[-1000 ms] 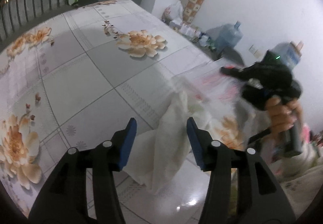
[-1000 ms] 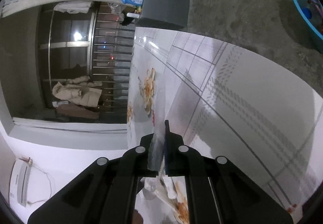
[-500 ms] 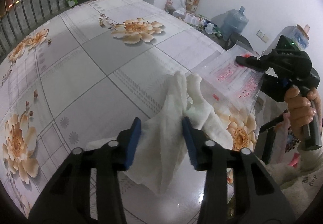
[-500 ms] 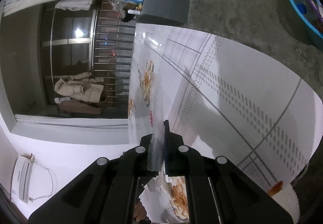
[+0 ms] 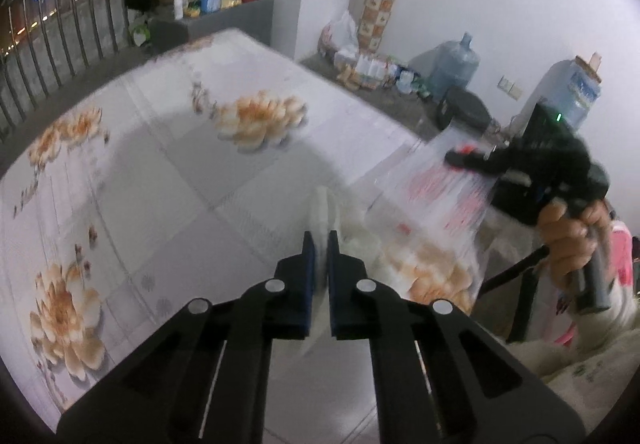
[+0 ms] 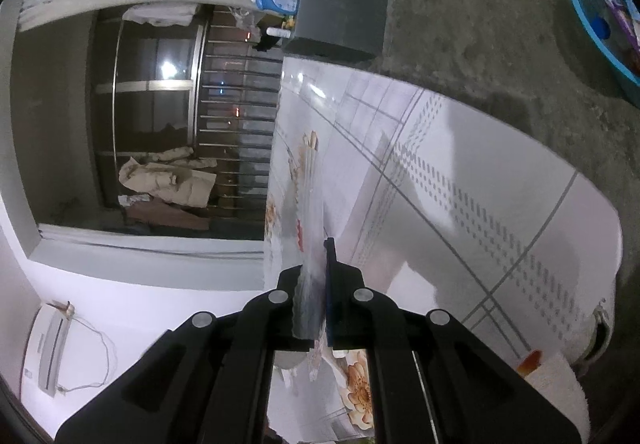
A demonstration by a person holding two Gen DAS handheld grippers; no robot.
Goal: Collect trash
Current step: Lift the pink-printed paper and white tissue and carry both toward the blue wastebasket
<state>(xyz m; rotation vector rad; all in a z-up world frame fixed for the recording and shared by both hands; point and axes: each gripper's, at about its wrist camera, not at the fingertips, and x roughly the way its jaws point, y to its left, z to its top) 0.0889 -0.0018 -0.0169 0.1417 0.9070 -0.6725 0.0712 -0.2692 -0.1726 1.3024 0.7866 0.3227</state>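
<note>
The left gripper [image 5: 321, 240] is pressed together on a white tissue [image 5: 325, 204], whose top pokes up past the blue pads while the rest hangs between them above the near right corner of the flowered table [image 5: 132, 164]; just beyond, to the right, a clear plastic bag [image 5: 432, 196] with red print is pinched at its upper edge by the right gripper [image 5: 460, 160], gripped in a hand [image 5: 568, 240] past the table's right edge; in the right wrist view that gripper [image 6: 316, 264] is clamped on the bag's thin film [image 6: 310, 204]; farther off, water jugs [image 5: 456, 64] stand by the wall, and a grey cabinet [image 5: 216, 24] beyond the far corner.
</note>
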